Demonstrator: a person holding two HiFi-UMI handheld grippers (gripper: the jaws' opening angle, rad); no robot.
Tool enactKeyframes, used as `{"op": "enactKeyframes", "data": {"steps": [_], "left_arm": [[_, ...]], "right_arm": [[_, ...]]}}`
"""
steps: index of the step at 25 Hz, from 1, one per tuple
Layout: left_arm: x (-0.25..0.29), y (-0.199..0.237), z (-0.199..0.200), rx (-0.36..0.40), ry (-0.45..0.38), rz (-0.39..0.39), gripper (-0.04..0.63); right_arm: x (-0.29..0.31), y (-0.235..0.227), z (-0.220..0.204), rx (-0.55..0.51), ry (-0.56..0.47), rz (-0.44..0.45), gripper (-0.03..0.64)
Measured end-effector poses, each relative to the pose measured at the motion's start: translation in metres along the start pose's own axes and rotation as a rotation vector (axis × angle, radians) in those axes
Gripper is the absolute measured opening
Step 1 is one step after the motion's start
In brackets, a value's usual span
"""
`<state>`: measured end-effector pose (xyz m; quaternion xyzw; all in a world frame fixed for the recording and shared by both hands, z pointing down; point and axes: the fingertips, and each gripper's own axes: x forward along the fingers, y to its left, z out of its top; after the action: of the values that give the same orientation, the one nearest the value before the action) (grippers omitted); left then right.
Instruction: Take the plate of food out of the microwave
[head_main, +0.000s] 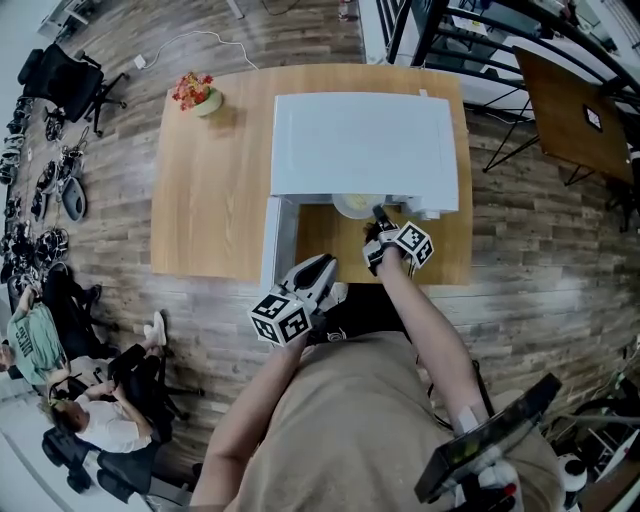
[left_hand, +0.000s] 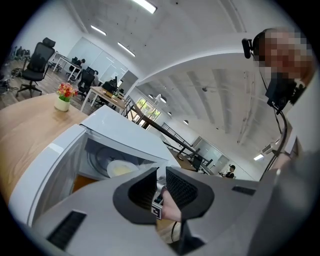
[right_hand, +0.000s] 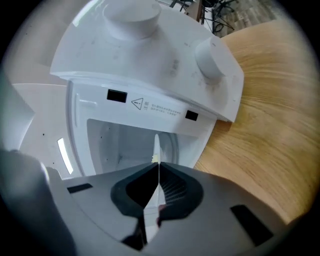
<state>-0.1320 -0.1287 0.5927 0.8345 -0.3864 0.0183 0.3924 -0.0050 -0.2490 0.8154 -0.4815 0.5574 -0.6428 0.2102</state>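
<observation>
A white microwave (head_main: 365, 140) stands on the wooden table (head_main: 210, 190) with its door (head_main: 280, 240) swung open to the left. A pale plate of food (head_main: 355, 204) sits at the oven's mouth. My right gripper (head_main: 378, 212) reaches into the opening and is shut on the plate's near rim. In the right gripper view the plate (right_hand: 156, 147) shows edge-on as a thin white line pinched between the jaws of the right gripper (right_hand: 158, 172). My left gripper (head_main: 322, 268) hangs back off the table's front edge, open and empty. The left gripper (left_hand: 162, 187) looks at the plate (left_hand: 120, 169) inside the cavity.
A small pot of red flowers (head_main: 197, 95) stands at the table's far left corner. The microwave's knobs (right_hand: 212, 60) are on its right panel. Bare tabletop (right_hand: 270, 125) lies right of the oven. People sit on the floor (head_main: 90, 400) at the left, and a dark table (head_main: 575, 100) stands far right.
</observation>
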Motion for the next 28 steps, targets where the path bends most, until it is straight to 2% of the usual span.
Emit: {"op": "enactKeyframes", "data": {"steps": [5, 13, 16, 23, 28], "left_arm": [[-0.001, -0.004, 0.004, -0.008, -0.051, 0.038, 0.038], [-0.013, -0.001, 0.010, -0.073, -0.126, 0.174, 0.038], [-0.015, -0.001, 0.006, -0.079, -0.158, 0.216, 0.038], [-0.022, -0.009, 0.009, -0.081, -0.276, 0.297, 0.038], [-0.051, -0.014, 0.020, -0.105, -0.378, 0.335, 0.038]], "right_arm": [[-0.033, 0.009, -0.003, -0.022, 0.087, 0.026, 0.014], [-0.094, 0.059, -0.005, -0.102, 0.297, 0.085, 0.014], [-0.115, 0.062, -0.004, -0.091, 0.366, 0.099, 0.014], [-0.152, 0.082, 0.012, -0.070, 0.495, 0.152, 0.014], [-0.165, 0.138, 0.005, -0.144, 0.580, 0.248, 0.014]]}}
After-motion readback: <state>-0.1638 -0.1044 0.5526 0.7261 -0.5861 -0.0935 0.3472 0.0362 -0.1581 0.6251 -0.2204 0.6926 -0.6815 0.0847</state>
